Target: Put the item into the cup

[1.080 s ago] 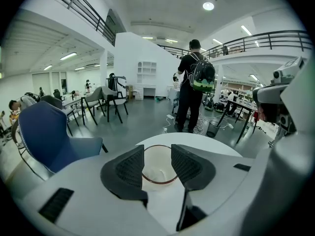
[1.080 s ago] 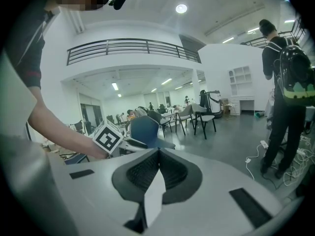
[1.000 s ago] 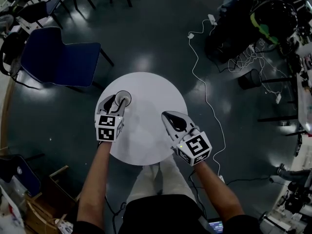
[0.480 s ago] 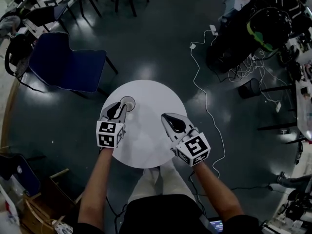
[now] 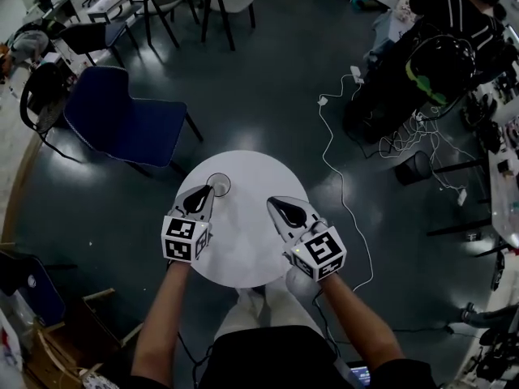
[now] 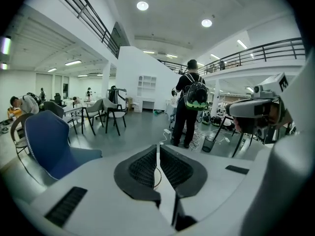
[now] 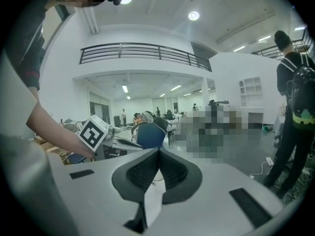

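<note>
Clearly neither tool carries anything at this moment. At far left a blue chair [image 5: 122,124] stands on the dark floor, well apart from the work. Right of it, the left gripper [image 5: 203,196] hangs over the left part of the round white table [image 5: 243,245]. Its jaws have just been closing and are now all but together, with only a thin slit between the ribbed pads and nothing in that slit. Its tip points at the cup [image 5: 217,185], which stands upright on the table's far left edge, just beyond the jaws and apart from them. The cup's mouth shows only a grey round, too small to tell whether the item lies inside, and no loose item shows on the tabletop. Further right, the right gripper [image 5: 276,205] hovers over the table's right side, its jaws closed and empty.

Judging from this, the drop into the cup looks done and this is the retreat. The next move probably only calls for drawing both grippers clear without knocking the cup.
</note>
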`<action>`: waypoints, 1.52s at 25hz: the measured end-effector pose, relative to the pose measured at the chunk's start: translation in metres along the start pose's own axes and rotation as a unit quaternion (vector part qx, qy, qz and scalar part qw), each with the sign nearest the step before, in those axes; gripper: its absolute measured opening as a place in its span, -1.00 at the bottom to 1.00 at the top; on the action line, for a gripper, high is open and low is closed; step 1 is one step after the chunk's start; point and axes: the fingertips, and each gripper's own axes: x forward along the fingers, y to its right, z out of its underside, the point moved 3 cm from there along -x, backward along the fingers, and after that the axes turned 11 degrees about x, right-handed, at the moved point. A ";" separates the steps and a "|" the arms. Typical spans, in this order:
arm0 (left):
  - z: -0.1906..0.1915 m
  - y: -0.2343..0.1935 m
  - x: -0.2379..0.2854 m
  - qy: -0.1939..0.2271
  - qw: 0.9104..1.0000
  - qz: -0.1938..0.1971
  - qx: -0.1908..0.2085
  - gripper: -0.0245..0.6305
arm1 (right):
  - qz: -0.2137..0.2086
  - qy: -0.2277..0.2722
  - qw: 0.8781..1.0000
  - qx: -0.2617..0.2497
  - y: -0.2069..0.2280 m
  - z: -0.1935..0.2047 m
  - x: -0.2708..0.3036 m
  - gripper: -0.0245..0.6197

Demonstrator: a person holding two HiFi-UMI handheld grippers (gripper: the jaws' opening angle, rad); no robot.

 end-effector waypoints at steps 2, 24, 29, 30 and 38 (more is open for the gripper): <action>-0.010 0.004 -0.013 0.010 1.000 -0.003 0.005 -0.84 | -0.003 0.004 1.000 -0.002 -0.008 -0.009 -0.003 -0.88; -0.101 0.027 -0.184 0.140 0.990 -0.028 -0.018 -0.88 | -0.017 0.069 0.996 -0.050 -0.113 -0.103 -0.039 -0.87; -0.116 0.023 -0.209 0.167 0.985 -0.028 -0.010 -0.88 | -0.020 0.076 0.995 -0.060 -0.133 -0.118 -0.039 -0.88; -0.118 0.022 -0.214 0.171 0.985 -0.029 -0.007 -0.88 | -0.022 0.079 0.995 -0.063 -0.138 -0.121 -0.038 -0.87; -0.130 0.032 -0.237 0.192 0.981 -0.036 -0.001 -0.88 | -0.042 0.095 0.992 -0.075 -0.161 -0.134 -0.054 -0.88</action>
